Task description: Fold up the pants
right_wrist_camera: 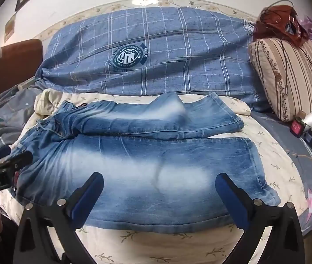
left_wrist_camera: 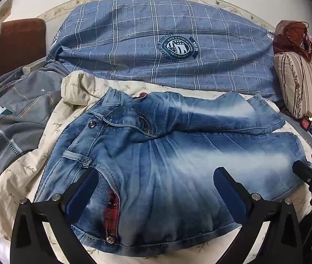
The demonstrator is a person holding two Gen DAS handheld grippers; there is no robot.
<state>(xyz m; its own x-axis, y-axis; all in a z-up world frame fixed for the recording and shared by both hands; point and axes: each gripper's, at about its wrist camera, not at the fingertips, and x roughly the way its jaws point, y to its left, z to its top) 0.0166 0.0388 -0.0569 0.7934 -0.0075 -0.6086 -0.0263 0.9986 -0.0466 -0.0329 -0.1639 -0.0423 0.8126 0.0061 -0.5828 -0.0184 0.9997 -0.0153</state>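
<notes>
**Both grippers spread above jeans on the bed**

Left gripper [left_wrist_camera: 156, 189] hangs with its jaws wide apart over the waist end of the jeans [left_wrist_camera: 167, 154], holding nothing. Right gripper [right_wrist_camera: 159, 194] is equally spread over the near leg. Jeans lie flat on a cream quilt [left_wrist_camera: 24, 176], before a blue plaid pillow [left_wrist_camera: 156, 44].

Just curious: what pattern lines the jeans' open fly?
Red and dark plaid lining inside the jeans, clearest in the left wrist view.
</notes>
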